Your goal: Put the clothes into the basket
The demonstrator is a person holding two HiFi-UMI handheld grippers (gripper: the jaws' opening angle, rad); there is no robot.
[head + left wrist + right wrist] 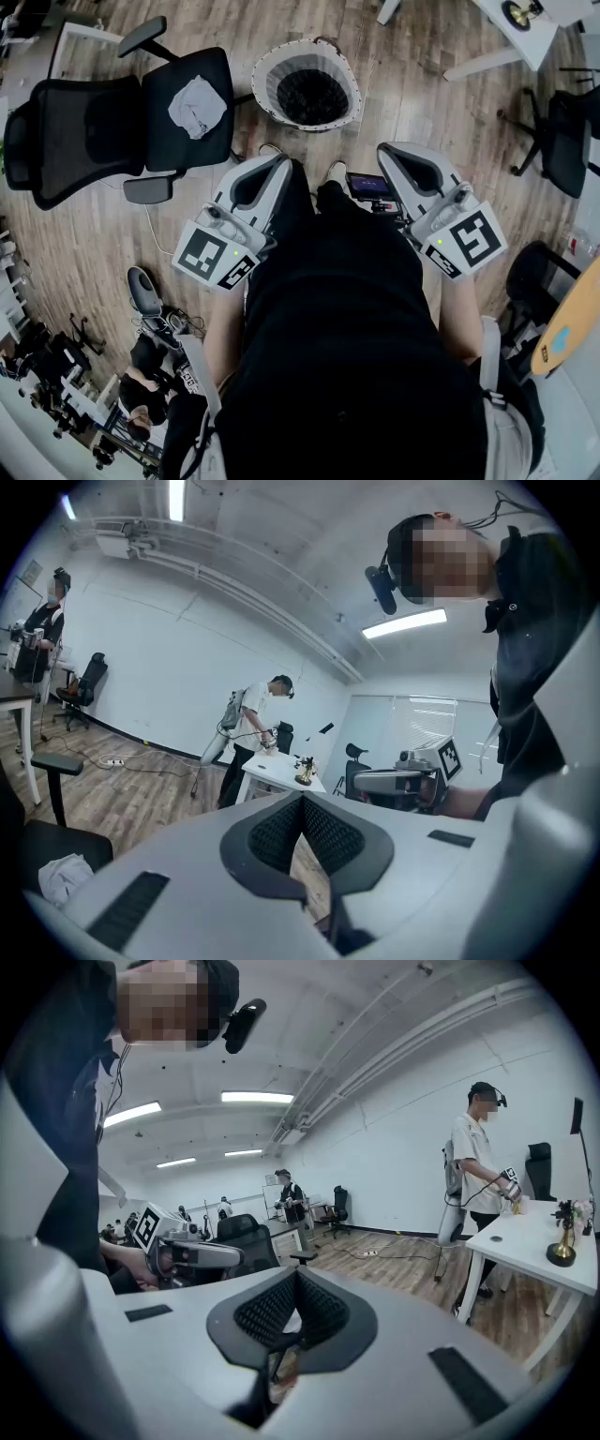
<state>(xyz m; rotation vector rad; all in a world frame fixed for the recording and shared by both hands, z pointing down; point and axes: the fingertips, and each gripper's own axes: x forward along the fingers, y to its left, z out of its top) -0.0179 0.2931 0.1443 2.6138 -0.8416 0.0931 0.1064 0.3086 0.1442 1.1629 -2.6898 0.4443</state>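
Note:
A crumpled grey garment (197, 106) lies on the seat of a black office chair (103, 127) at the upper left. To its right on the wooden floor stands a round basket (265, 73) with a white rim and a dark inside. I hold both grippers close to my body, short of the basket. My left gripper (284, 161) is shut and empty, its pads meeting at the tip (302, 799). My right gripper (386, 150) is likewise shut with nothing in it (295, 1274). In the left gripper view the garment (61, 874) shows pale at the lower left.
A white desk (511, 37) stands at the upper right, with a second black chair (567, 141) below it. A small lit screen (368, 186) sits by my feet. Another person (478, 1162) works at a white table (539, 1241). Bags and cables lie at the lower left (150, 300).

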